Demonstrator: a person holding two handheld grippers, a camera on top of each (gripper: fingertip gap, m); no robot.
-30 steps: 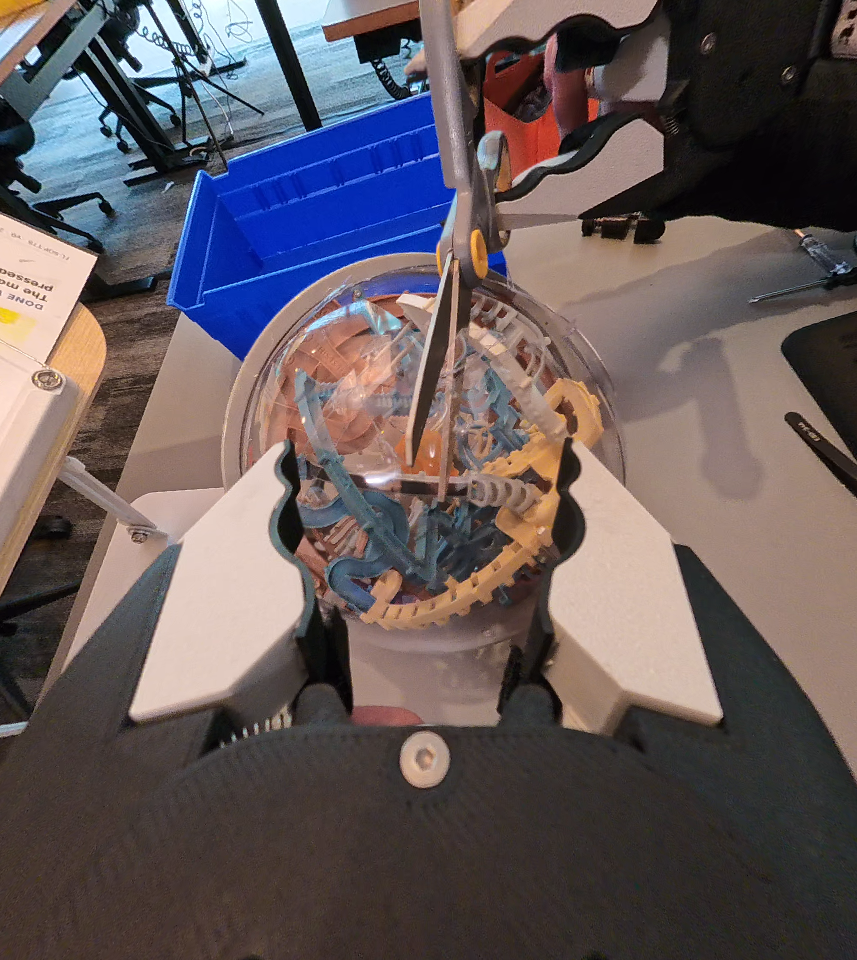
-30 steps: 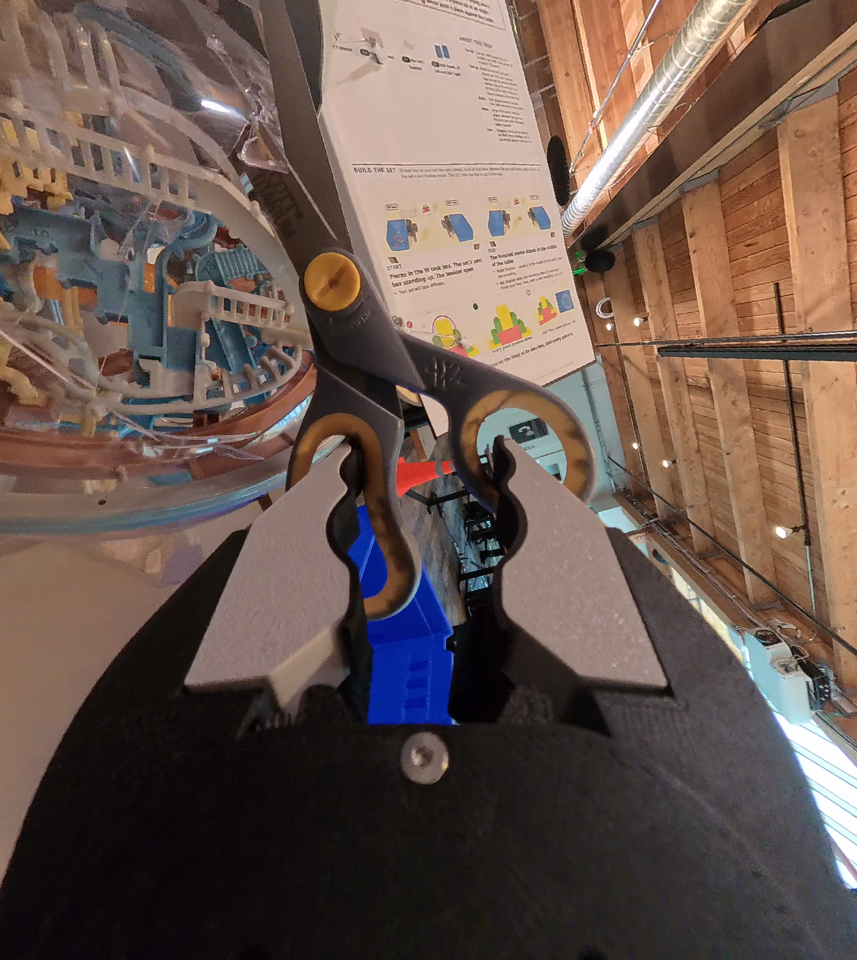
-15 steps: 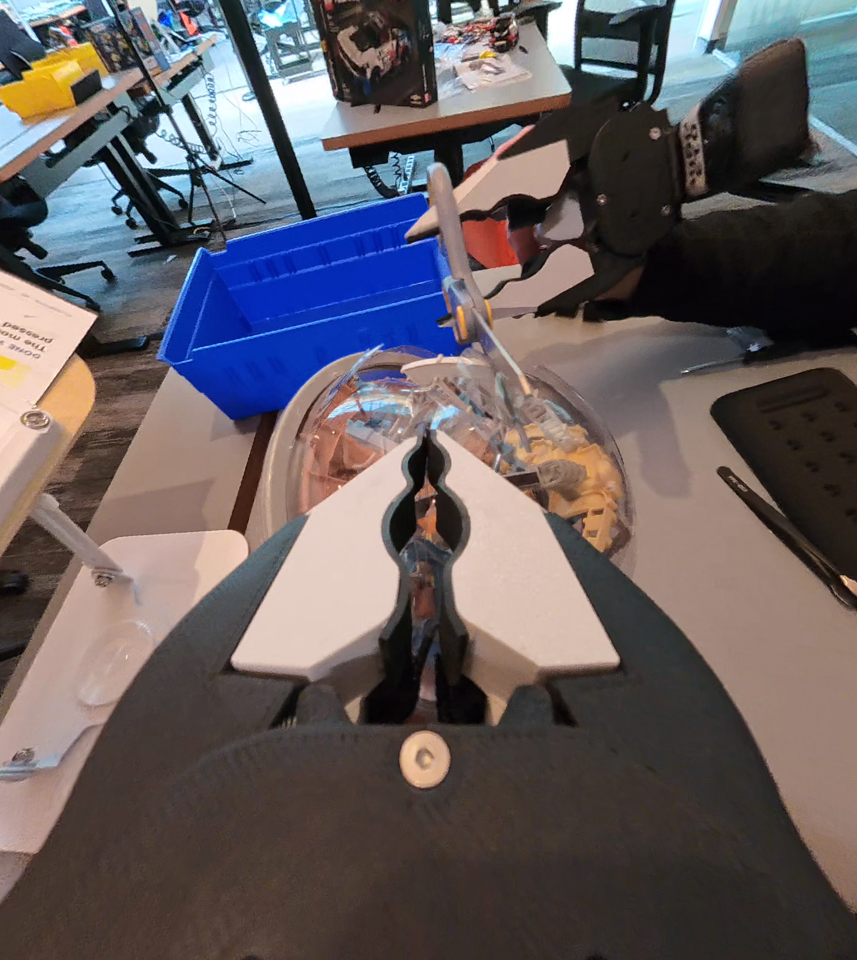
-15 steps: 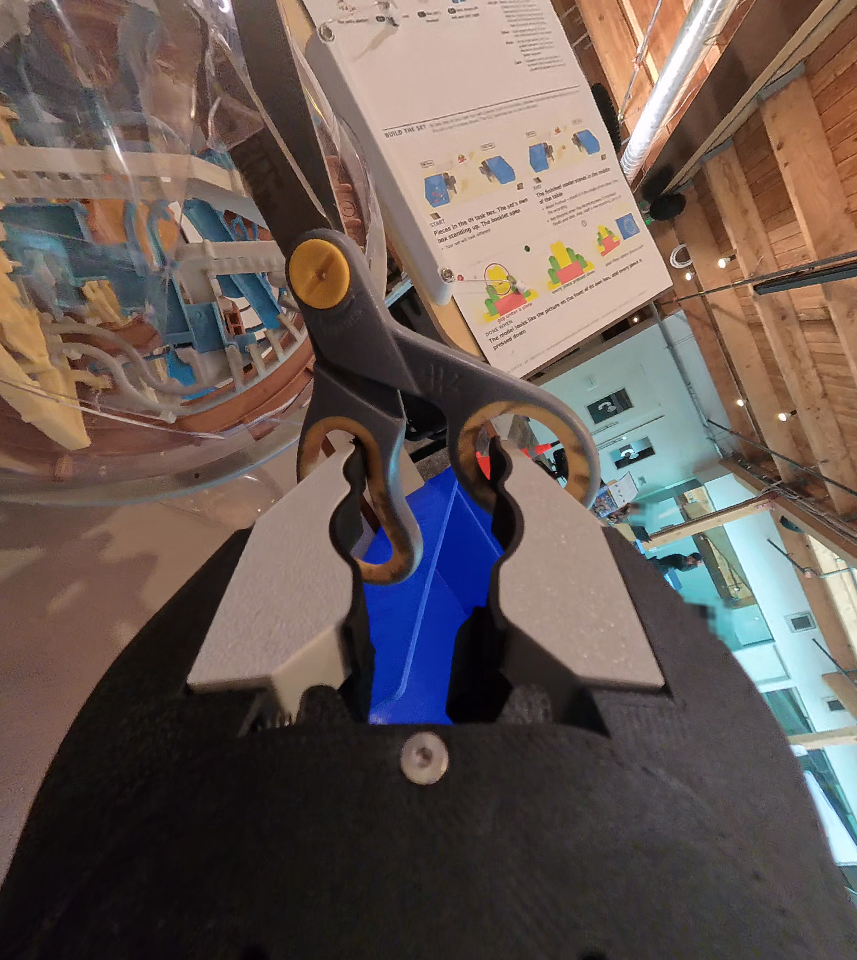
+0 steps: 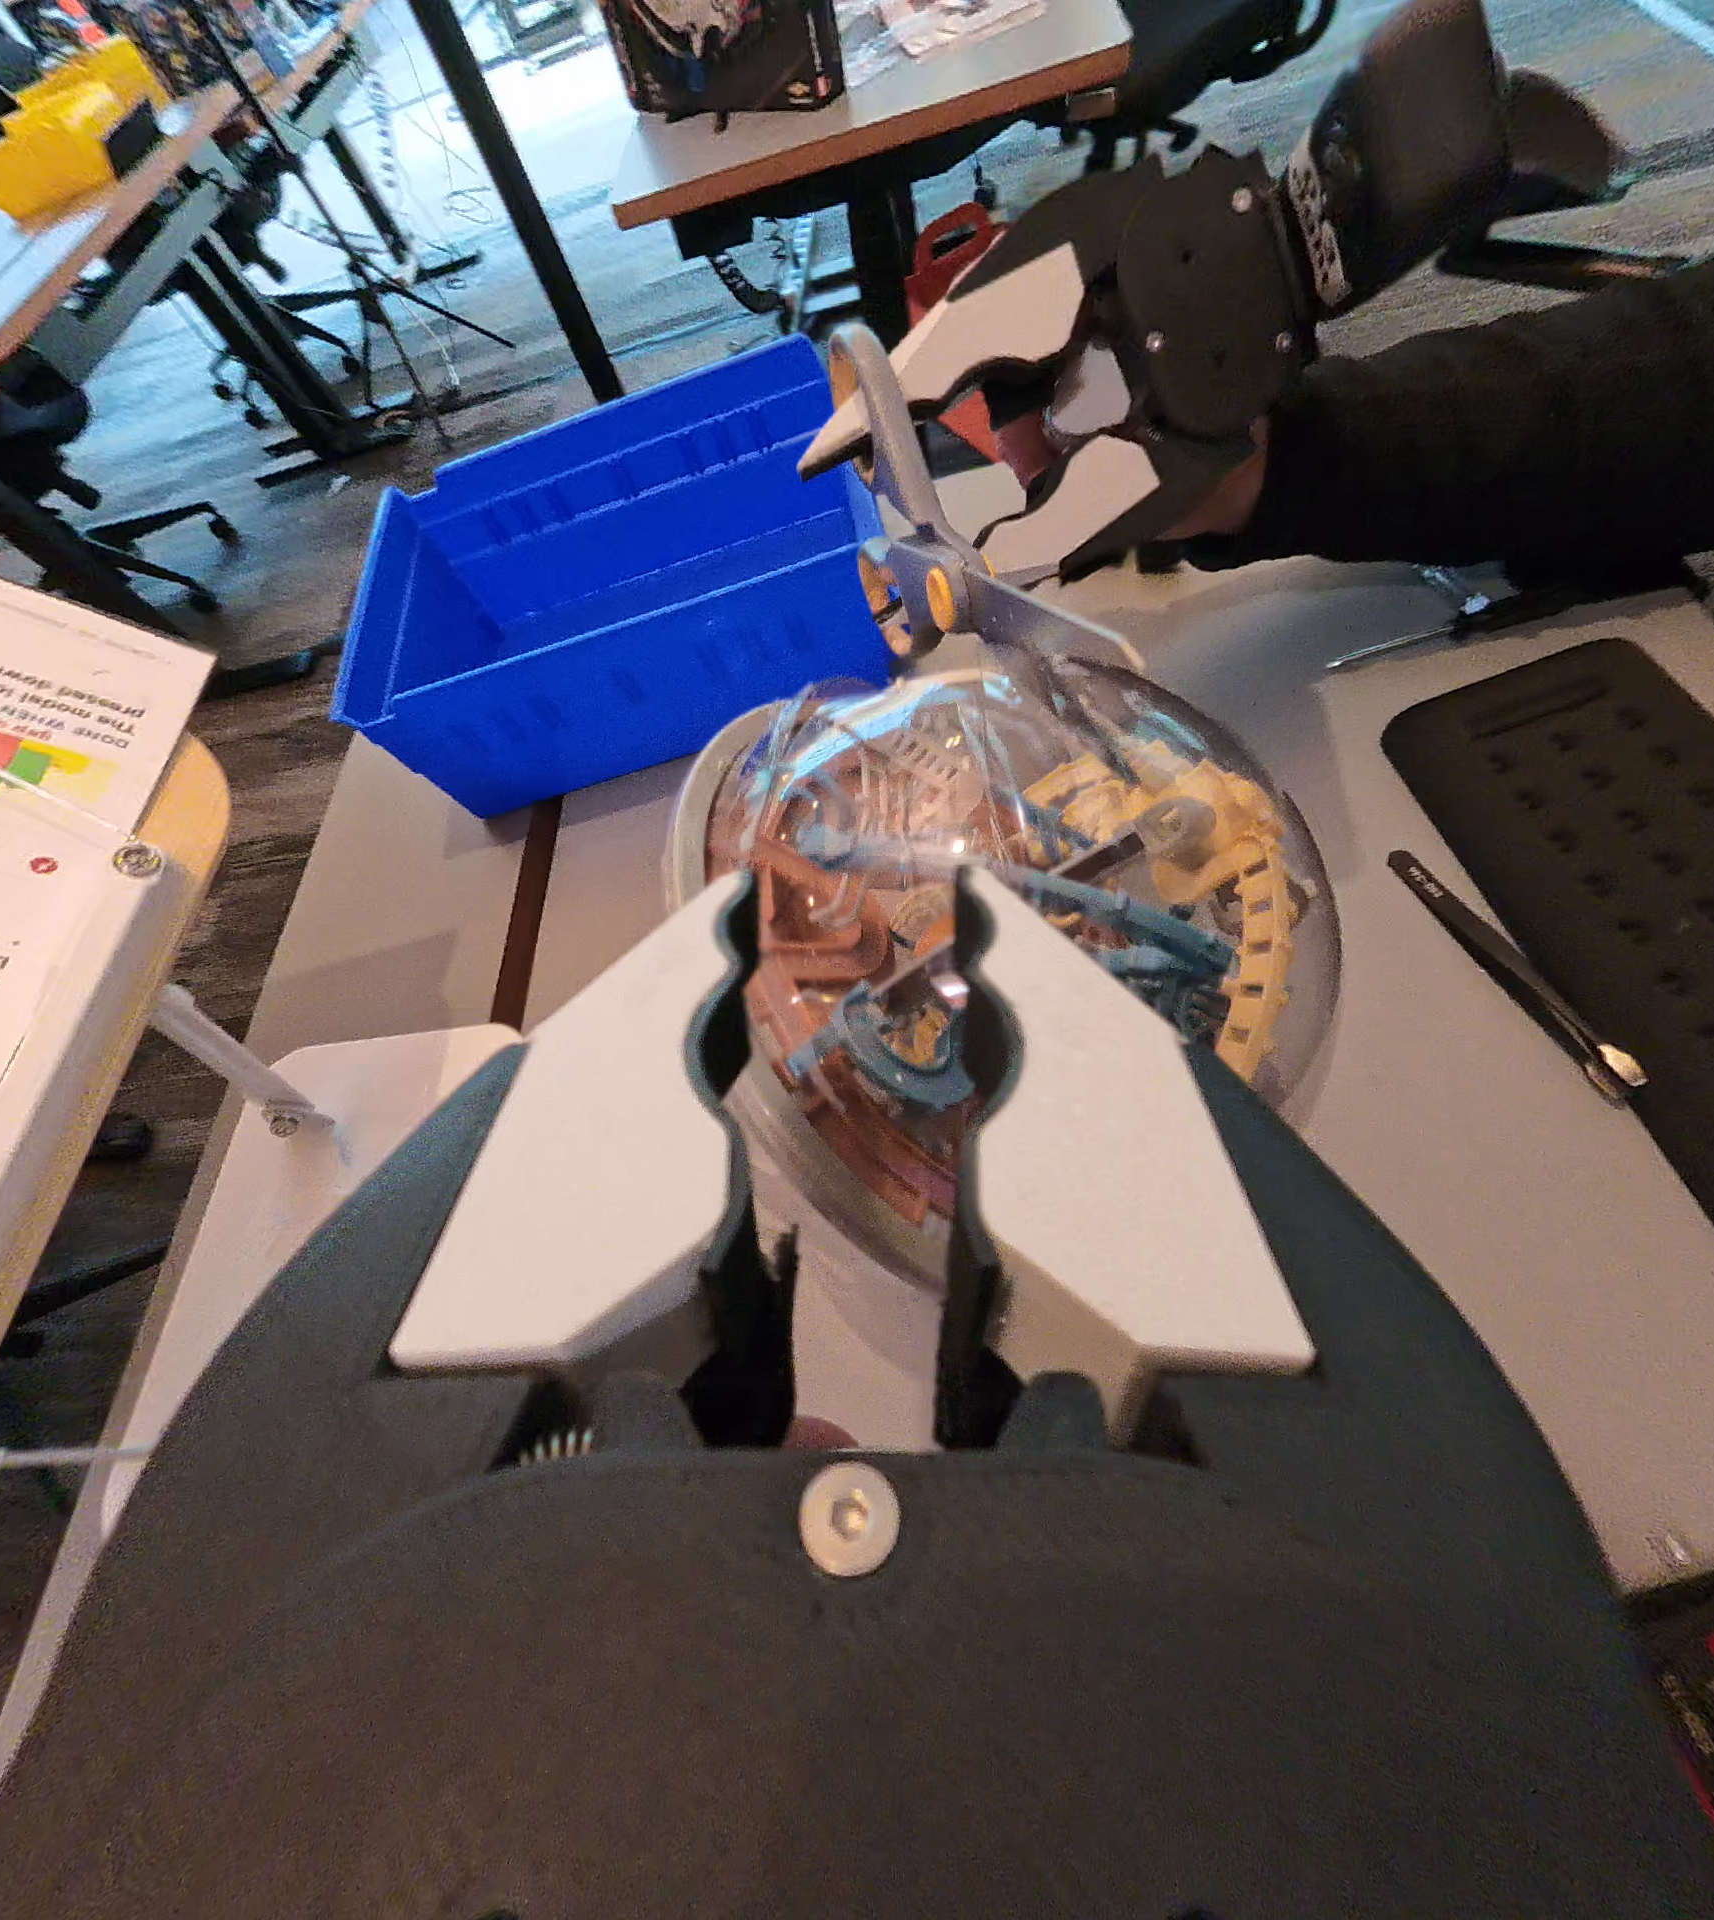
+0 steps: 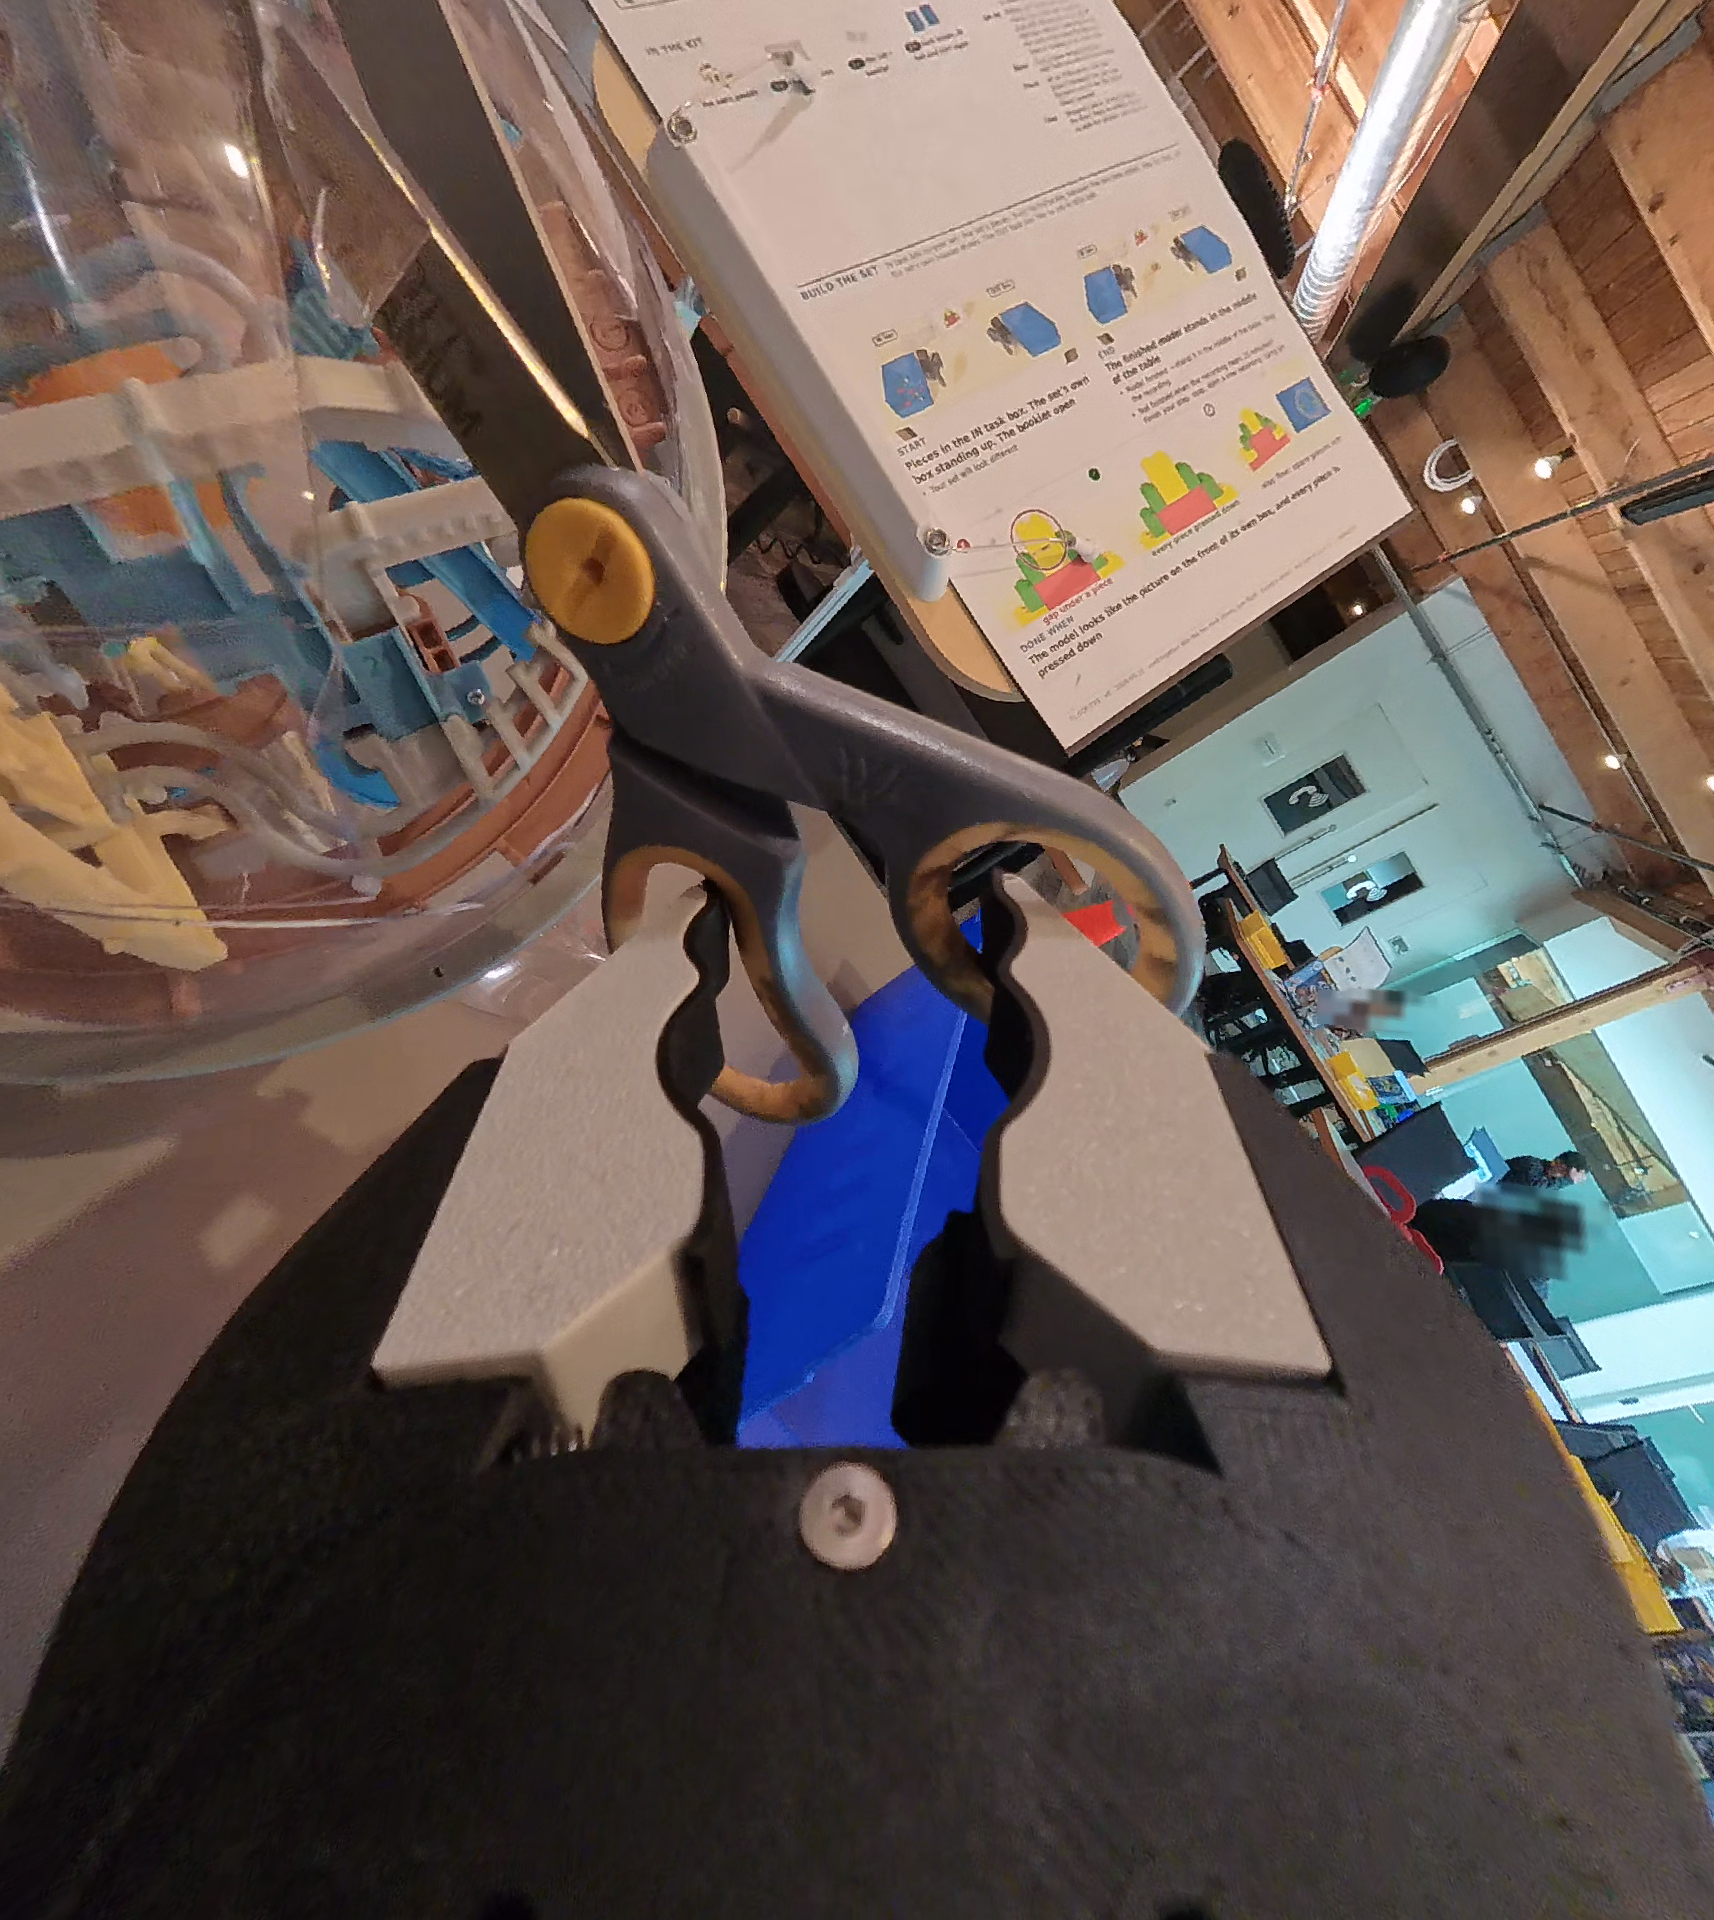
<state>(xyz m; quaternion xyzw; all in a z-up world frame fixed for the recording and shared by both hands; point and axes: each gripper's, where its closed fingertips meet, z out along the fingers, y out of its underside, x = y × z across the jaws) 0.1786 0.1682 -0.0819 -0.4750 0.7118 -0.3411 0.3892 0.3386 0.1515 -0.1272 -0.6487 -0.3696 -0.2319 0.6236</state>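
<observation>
The scissors (image 6: 728,717) are grey with a yellow pivot screw and yellowed handle linings, and the clear dome (image 5: 1019,894) encloses blue, cream-yellow, white and reddish-brown plastic tracks. Behind it sits a solid blue bin (image 5: 614,613) on the pale grey worktop (image 5: 1455,1195), beside a black dimpled mat (image 5: 1663,883). Both grippers have light grey fingers (image 5: 583,1164) on black bodies.

The grey bench (image 5: 1435,1174) carries a clear maze sphere (image 5: 1019,894) at centre, a blue bin (image 5: 614,613) at eleven o'clock, black tweezers (image 5: 1518,977) and a black mat (image 5: 1663,883) at three o'clock, and a white plate (image 5: 354,1132) at nine o'clock.
</observation>
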